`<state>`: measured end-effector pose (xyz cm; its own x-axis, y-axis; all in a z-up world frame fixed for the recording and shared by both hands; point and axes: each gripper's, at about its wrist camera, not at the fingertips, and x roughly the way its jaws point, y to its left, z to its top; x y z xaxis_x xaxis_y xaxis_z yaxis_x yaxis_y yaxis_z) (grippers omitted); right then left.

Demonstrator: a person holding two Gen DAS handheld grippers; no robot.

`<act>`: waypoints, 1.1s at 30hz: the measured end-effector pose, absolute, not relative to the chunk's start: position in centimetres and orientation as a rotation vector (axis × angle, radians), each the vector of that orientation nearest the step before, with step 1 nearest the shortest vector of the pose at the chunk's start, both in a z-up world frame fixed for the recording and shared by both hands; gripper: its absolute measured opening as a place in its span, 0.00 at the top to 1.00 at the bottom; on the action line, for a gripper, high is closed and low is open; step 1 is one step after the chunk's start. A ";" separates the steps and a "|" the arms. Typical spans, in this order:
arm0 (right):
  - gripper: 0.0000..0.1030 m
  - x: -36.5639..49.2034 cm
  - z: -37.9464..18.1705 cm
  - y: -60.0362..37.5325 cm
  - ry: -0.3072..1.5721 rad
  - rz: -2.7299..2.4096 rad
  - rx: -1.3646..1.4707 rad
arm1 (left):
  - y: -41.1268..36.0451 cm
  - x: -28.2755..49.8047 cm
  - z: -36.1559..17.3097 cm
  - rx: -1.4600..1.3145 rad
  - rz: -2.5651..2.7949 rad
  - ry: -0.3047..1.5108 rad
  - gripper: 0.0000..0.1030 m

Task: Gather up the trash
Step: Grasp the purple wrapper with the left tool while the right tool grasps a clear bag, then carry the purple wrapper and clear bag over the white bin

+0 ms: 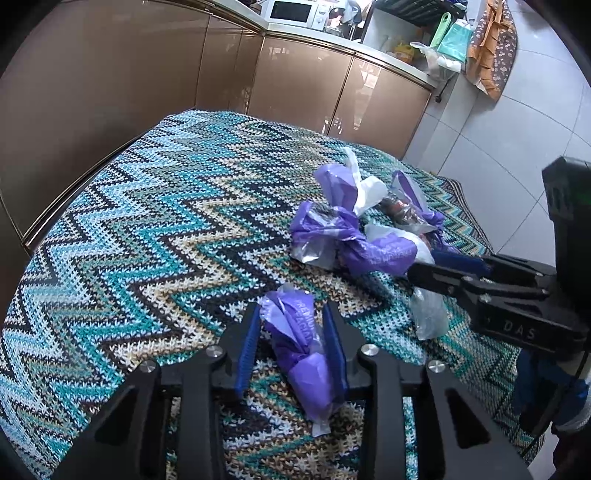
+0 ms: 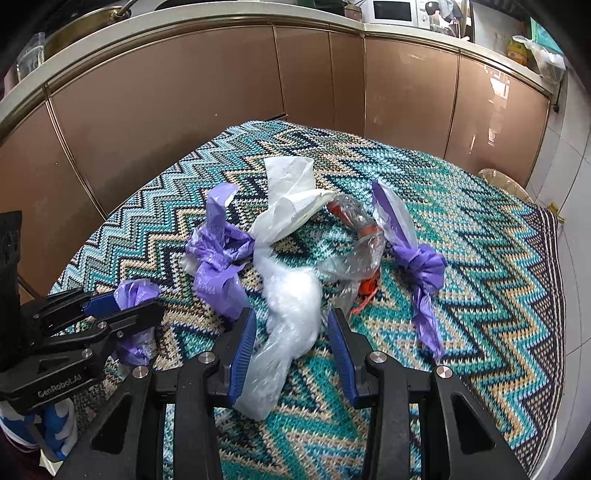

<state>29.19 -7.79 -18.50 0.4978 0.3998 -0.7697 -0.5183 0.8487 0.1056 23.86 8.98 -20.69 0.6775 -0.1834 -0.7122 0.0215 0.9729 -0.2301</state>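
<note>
Crumpled trash lies on a zigzag knitted cloth (image 1: pixel 147 229). My left gripper (image 1: pixel 291 347) is open with its jaws on either side of a purple wrapper (image 1: pixel 303 354); it also shows in the right wrist view (image 2: pixel 136 295). My right gripper (image 2: pixel 291 350) is open around a clear plastic bag (image 2: pixel 291 306), which also shows in the left wrist view (image 1: pixel 430 314). Beyond lie more purple wrappers (image 2: pixel 218 254) (image 2: pixel 421 258), white tissue paper (image 2: pixel 291 184) and a crushed clear bottle with red parts (image 2: pixel 354 221).
Brown cabinet doors (image 2: pixel 221 92) run behind the table under a counter with a microwave (image 1: pixel 291 13). A bin with a liner (image 2: pixel 502 184) stands past the table's far right edge. White tiled floor (image 1: pixel 517 129) lies to the right.
</note>
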 end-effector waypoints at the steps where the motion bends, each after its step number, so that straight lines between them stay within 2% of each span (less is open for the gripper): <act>1: 0.63 29.0 -18.5 -7.8 0.892 0.556 -0.145 | 9.0 23.8 -20.7 -0.211 -0.116 0.819 0.69; 8: 0.64 29.1 -18.9 -7.6 0.918 0.556 -0.129 | 8.9 23.5 -20.6 -0.204 -0.126 0.813 0.73; 10: 0.74 29.3 -19.1 -7.4 0.923 0.556 -0.135 | 8.9 23.5 -20.6 -0.202 -0.130 0.811 0.74; 13: 0.80 29.2 -19.4 -7.2 0.933 0.556 -0.140 | 8.8 23.3 -20.4 -0.200 -0.136 0.805 0.77; 33: 0.82 21.9 -15.0 -12.9 0.820 0.532 -0.062 | 8.7 18.5 -16.2 -0.208 -0.151 0.736 0.79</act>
<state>21.94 -12.86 -14.95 0.5594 0.4276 -0.7101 -0.4743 0.8677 0.1489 18.46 8.73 -16.18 0.7320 -0.2084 -0.6486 0.0632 0.9687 -0.2400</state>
